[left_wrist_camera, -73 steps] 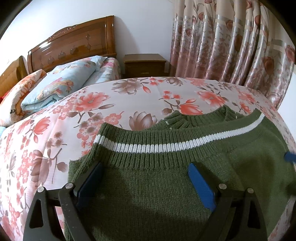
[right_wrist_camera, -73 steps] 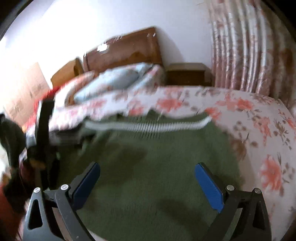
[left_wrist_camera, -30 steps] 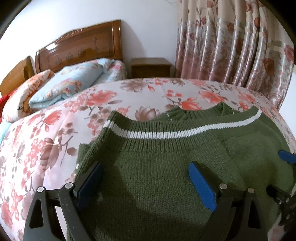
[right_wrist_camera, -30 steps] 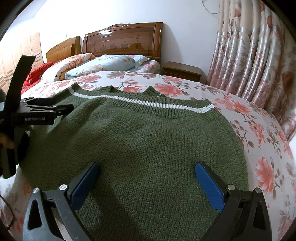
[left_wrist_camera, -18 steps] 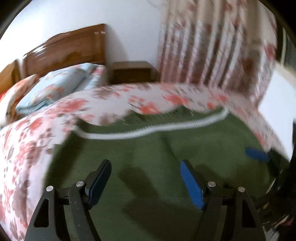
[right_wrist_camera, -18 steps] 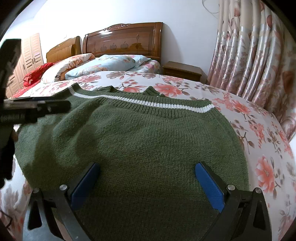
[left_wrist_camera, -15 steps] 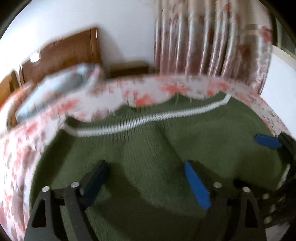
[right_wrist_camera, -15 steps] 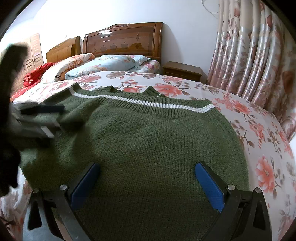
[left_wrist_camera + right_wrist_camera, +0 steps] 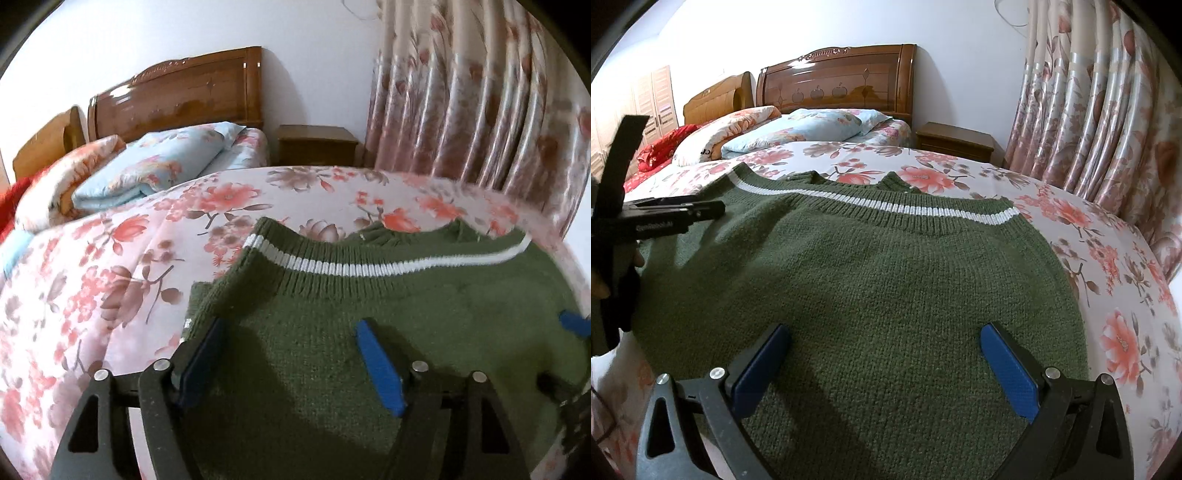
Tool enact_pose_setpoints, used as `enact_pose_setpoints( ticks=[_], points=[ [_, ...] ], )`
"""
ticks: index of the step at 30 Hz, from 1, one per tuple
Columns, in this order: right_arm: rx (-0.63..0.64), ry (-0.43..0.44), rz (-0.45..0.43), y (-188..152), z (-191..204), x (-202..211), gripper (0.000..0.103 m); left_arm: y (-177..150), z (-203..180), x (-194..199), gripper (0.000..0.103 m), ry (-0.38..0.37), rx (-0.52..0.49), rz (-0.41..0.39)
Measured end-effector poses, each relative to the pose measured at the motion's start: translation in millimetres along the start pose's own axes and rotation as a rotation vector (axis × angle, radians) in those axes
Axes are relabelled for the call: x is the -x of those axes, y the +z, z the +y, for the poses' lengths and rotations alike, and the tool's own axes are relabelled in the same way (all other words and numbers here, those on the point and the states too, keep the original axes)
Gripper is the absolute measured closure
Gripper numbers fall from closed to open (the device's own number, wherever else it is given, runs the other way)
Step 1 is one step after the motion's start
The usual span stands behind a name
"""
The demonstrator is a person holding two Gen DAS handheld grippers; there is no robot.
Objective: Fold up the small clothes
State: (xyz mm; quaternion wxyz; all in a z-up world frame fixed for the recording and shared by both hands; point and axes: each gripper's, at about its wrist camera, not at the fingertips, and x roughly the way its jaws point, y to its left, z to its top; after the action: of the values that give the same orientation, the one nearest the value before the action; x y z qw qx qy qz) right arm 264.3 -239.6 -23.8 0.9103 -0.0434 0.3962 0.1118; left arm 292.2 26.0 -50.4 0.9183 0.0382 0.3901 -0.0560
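Observation:
A dark green knit sweater (image 9: 871,280) with a white stripe along its ribbed hem lies folded on the floral bedspread; it also shows in the left wrist view (image 9: 424,314). My left gripper (image 9: 291,343) is open and hovers over the sweater's left edge, where the corner is slightly raised. It appears from the side in the right wrist view (image 9: 679,214). My right gripper (image 9: 884,354) is open and empty just above the sweater's near part. One of its blue fingertips (image 9: 574,323) shows at the right of the left wrist view.
The floral bedspread (image 9: 110,277) surrounds the sweater. Pillows and a folded blue quilt (image 9: 805,129) lie by the wooden headboard (image 9: 838,85). A wooden nightstand (image 9: 955,142) and floral curtains (image 9: 1108,122) stand at the back right. The bed's right edge (image 9: 1167,314) is close.
My left gripper swung right over the sweater with a blur, then came back to the sweater's left edge. The right gripper has stayed still. The sweater lies as before.

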Motion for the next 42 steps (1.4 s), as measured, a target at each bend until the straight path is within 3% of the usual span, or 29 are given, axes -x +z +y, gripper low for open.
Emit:
enact_pose_setpoints(
  ticks=[13,16,20,24,27,31,37,41,42],
  points=[
    [-0.005,0.005,-0.001,0.2,-0.6,0.6,0.000,-2.7,-2.0,-1.3,0.023,0.005,0.001,-0.009],
    [-0.021,0.046,-0.009,-1.8,-4.7,7.2,0.000,-3.4,-2.9,-0.8,0.023,0.011,-0.003,-0.013],
    [-0.190,0.177,-0.050,-11.1,-23.2,49.6,0.000,-4.6,-2.9,0.2,0.023,0.014,-0.003,-0.018],
    [-0.283,0.124,-0.036,-36.3,-47.3,87.1,0.000,-4.1,-2.3,-0.2,0.023,0.012,-0.002,-0.018],
    [-0.408,0.146,0.005,-69.7,-69.2,98.9,0.000,-4.1,-2.0,-0.3,0.023,0.009,0.001,-0.018],
    [-0.551,0.215,0.043,-102.3,-85.4,87.4,0.000,-3.9,-2.1,0.0,0.023,0.006,0.003,-0.017],
    [-0.592,0.238,-0.052,-90.5,-78.1,69.1,0.000,-3.0,-2.1,0.1,0.023,0.000,0.006,-0.016],
    [-0.838,0.285,-0.140,-89.9,-98.9,57.4,0.000,-2.7,-1.4,-0.5,0.023,-0.004,0.007,-0.015],
    [-0.851,0.313,-0.125,-86.8,-99.7,51.7,0.000,-3.0,-1.0,-1.0,0.023,-0.005,0.008,-0.015]
  ],
)
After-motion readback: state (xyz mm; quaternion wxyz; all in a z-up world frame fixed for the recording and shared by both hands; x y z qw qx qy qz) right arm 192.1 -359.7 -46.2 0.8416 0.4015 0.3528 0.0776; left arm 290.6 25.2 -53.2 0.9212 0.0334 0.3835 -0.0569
